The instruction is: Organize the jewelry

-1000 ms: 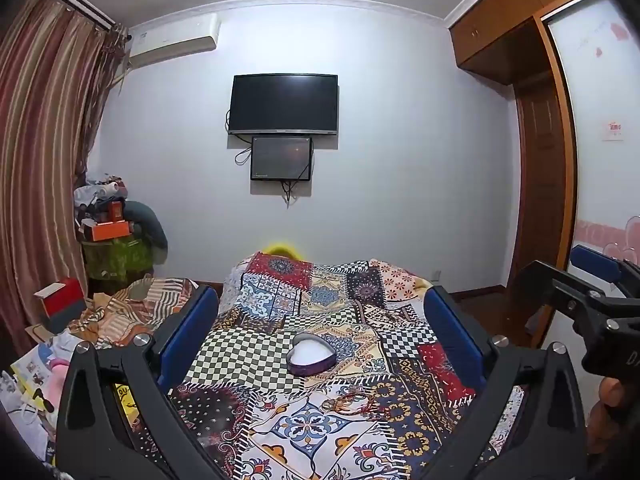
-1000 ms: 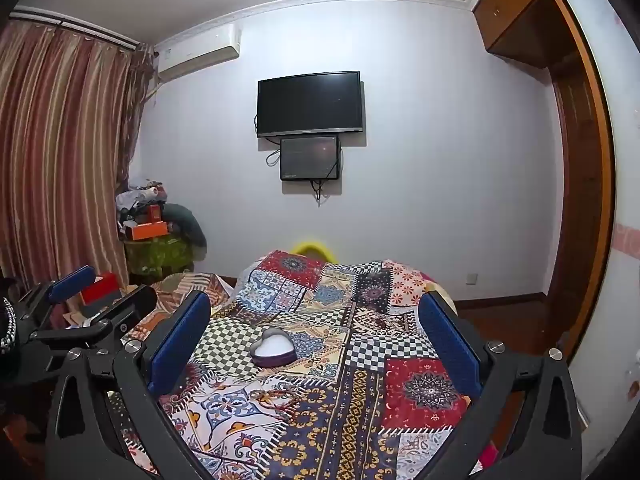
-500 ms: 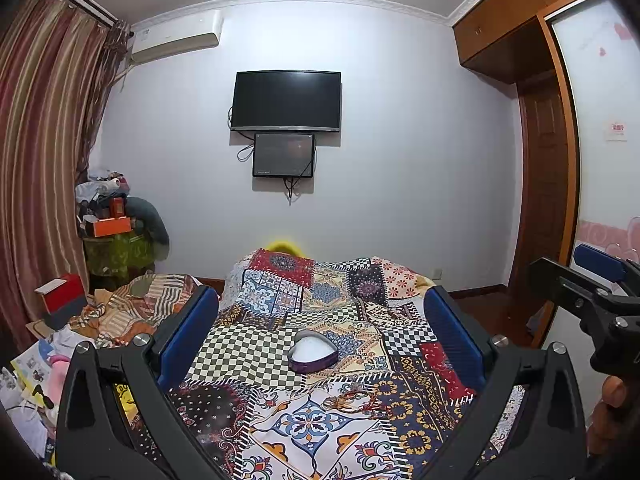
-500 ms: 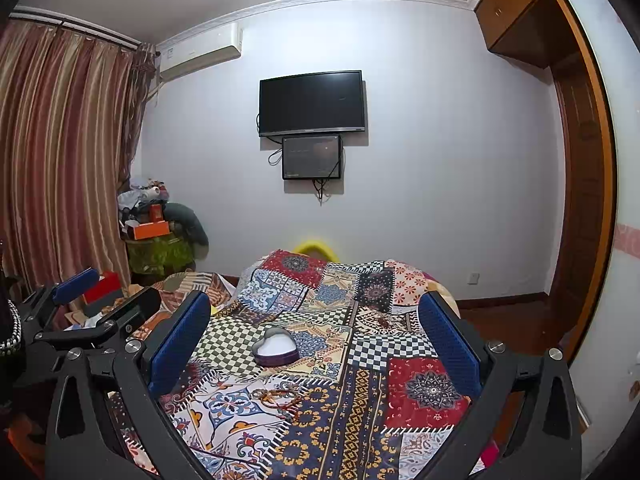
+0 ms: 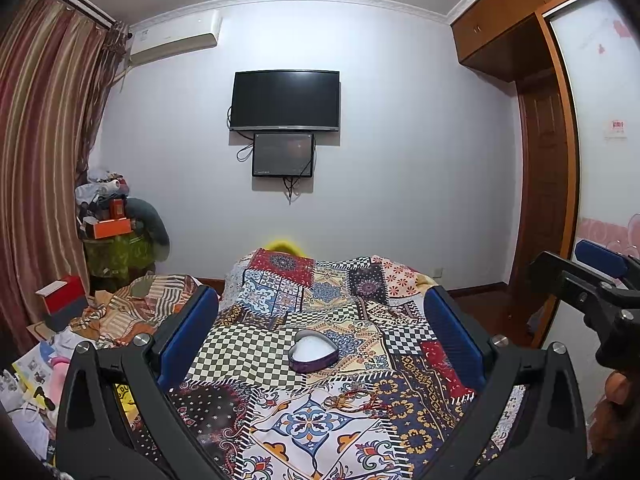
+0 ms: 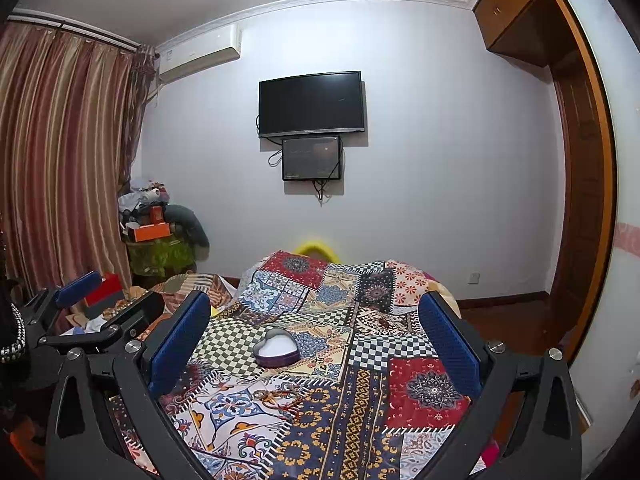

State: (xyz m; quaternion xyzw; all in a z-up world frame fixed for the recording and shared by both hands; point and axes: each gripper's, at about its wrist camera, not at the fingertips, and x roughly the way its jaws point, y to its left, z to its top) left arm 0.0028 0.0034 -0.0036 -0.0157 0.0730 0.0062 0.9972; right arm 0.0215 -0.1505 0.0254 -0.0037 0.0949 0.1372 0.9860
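An open heart-shaped purple box point(image 5: 313, 351) with a white inside lies on the patchwork bedspread point(image 5: 304, 432); it also shows in the right wrist view point(image 6: 277, 347). Thin reddish-gold jewelry point(image 5: 352, 396) lies on the cloth in front of it, also in the right wrist view point(image 6: 280, 396). My left gripper point(image 5: 320, 332) is open and empty above the bed, short of the box. My right gripper point(image 6: 316, 332) is open and empty likewise. Each gripper shows at the edge of the other's view: the right point(image 5: 588, 280), the left point(image 6: 100, 300).
The bed fills the middle, with a striped cloth point(image 5: 148, 304) and clutter on the floor at its left. A wardrobe and door point(image 5: 548, 184) stand right. A TV point(image 5: 285, 100) hangs on the far wall. Curtains point(image 6: 64, 160) hang left.
Both views have shifted very slightly; the box sits a little further right in each. Both grippers stay open and empty.
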